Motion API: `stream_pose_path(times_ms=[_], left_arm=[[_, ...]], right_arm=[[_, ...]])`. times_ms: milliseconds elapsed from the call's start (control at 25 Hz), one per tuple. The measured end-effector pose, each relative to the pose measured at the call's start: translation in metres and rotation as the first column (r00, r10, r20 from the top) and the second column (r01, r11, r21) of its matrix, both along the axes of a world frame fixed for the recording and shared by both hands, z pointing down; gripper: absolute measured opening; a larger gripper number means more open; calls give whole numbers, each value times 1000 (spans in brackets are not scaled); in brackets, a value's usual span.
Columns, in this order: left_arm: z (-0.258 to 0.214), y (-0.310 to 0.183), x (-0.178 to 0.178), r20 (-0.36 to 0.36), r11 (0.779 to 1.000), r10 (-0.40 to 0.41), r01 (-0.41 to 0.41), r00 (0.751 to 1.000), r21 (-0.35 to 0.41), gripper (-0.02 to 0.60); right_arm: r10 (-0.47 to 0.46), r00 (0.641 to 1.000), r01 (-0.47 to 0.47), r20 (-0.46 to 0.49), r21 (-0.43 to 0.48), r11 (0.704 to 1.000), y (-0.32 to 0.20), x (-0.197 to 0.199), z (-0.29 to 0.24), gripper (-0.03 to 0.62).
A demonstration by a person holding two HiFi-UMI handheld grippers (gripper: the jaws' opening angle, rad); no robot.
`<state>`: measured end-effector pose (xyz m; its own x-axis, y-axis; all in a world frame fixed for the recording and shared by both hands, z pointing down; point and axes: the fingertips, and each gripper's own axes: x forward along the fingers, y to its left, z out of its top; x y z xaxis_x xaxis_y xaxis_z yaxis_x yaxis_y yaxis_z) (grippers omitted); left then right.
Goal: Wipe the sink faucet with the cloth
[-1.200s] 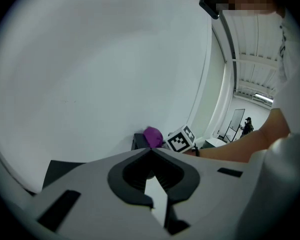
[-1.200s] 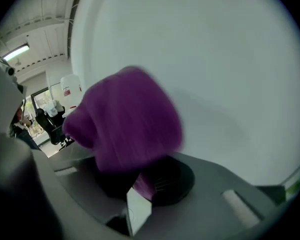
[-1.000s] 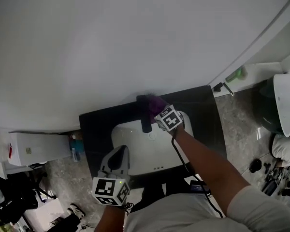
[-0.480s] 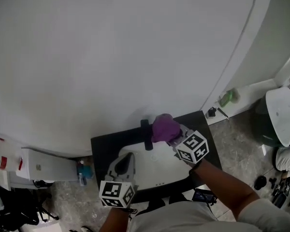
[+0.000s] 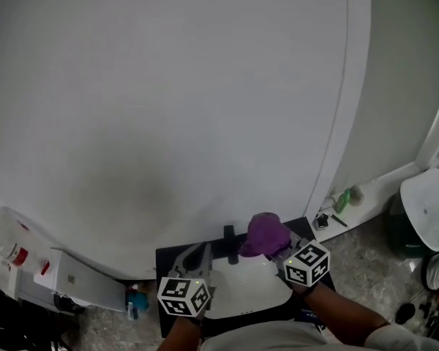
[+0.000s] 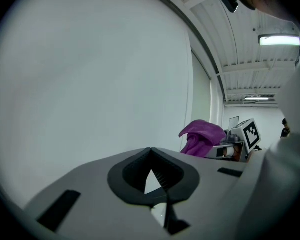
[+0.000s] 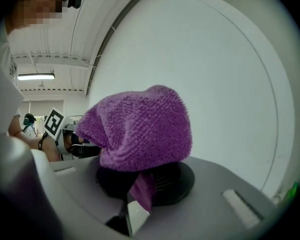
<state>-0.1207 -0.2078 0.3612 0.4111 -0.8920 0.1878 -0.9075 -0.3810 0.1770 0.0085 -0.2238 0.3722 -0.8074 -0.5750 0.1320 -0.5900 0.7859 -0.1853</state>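
Right claw (image 7: 138, 186) clamps the bunched purple terry cloth (image 7: 140, 129) just beside the black sink faucet (image 5: 230, 245). Left claw (image 6: 157, 178) closed, empty. Wiping seemingly underway; next, press cloth onto faucet.

A plain white wall (image 5: 168, 108) fills the view. Mottled grey floor (image 5: 369, 269) lies at its foot; a strip light (image 6: 279, 40) glows above it.

Cloth (image 7: 140, 129): purple terry, rough looped pile, matt.
Right gripper (image 7: 140, 184), left gripper (image 6: 152, 176): smooth matt grey plastic shells; black ribbed pads (image 6: 161, 177).
Faucet (image 5: 230, 244): black, matt.
Sink (image 5: 241, 287): white, smooth.
Wall (image 5: 168, 86): smooth, matt white.
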Motion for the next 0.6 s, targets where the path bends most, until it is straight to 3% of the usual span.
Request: stream_pose_path(times_ms=[600], left_arm=[[-4, -2, 2, -62, 1000, -11, 11, 998, 5, 6]], right_arm=[[-24, 1000, 25, -11, 37, 999, 5, -13, -23, 48]])
